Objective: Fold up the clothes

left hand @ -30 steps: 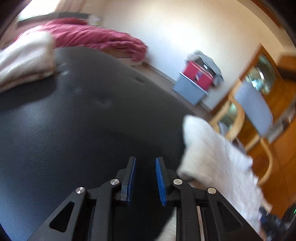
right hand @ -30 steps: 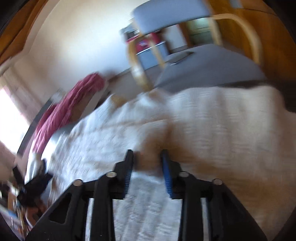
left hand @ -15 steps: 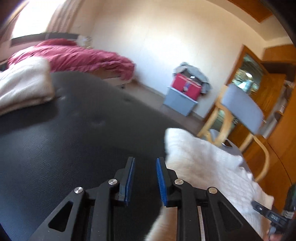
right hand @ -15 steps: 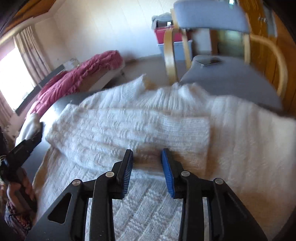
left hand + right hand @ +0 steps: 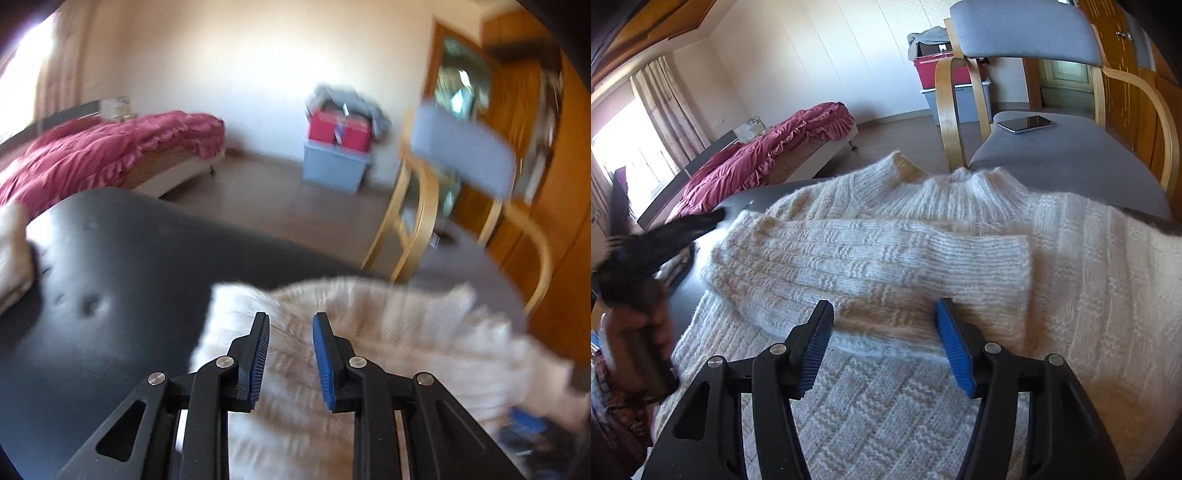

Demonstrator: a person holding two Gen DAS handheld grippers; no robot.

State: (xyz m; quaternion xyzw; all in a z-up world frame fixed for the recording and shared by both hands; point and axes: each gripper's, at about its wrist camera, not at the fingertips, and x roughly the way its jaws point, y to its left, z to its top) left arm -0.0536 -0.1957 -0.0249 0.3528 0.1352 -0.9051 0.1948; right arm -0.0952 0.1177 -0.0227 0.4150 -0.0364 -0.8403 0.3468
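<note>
I read the cream knit sweater (image 5: 960, 236) as partly folded: it lies flat on the black table (image 5: 122, 258), collar at the far edge toward the chair (image 5: 1071, 155), and one sleeve (image 5: 871, 258) is laid across the chest with its cuff ending right of centre. The right side of the body looks spread out, and I can't make out the other sleeve in either view, so my guess is that side plus the final body folds are what's left; no fold below the sleeve shows in the near part of the knit. The right gripper (image 5: 884, 339) hangs just over the near edge of the folded sleeve, jaws wide apart, holding nothing. The left gripper (image 5: 290, 354) is over the sweater's left part near its corner, jaws parted by a narrow gap with nothing pinched between them; that view is motion-blurred, so I can't tell if the pads touch the knit. In the right view the left tool shows as a dark blur at far left with a hand (image 5: 635, 332) on its handle. Count: one sweater on the go, one sleeve visible, two grippers, one second pale cloth bundle (image 5: 14, 258) at the table's far left, which may be a finished piece but I can't say. Around it: one chair with one phone (image 5: 1027, 123) on the seat, one bed with a red cover (image 5: 103, 151), one red box (image 5: 340, 129) stacked on one grey-blue bin (image 5: 336, 166) by the far wall.
</note>
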